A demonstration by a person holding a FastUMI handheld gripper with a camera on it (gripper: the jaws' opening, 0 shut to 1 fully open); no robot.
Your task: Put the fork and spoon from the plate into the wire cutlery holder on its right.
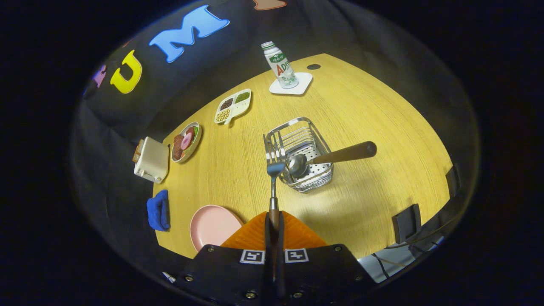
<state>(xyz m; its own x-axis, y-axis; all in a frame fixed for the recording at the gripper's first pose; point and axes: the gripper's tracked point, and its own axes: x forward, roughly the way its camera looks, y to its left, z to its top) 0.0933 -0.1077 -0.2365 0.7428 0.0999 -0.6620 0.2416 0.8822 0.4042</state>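
gripper point(274, 225): fingers closed on fork point(273, 170) handle
fork tines: at rim of wire cutlery holder point(302, 153)
spoon point(329, 158): bowl down in holder
plate point(212, 225): beside fingers

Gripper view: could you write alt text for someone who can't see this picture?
The gripper is shut on a fork, its tines out ahead at the rim of a wire cutlery holder where a spoon already leans. An empty pink plate lies beside the fingers on the wooden table.

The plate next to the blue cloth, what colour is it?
Pink: the plate shows best in the gripper view, beside the gripper shut on the fork.
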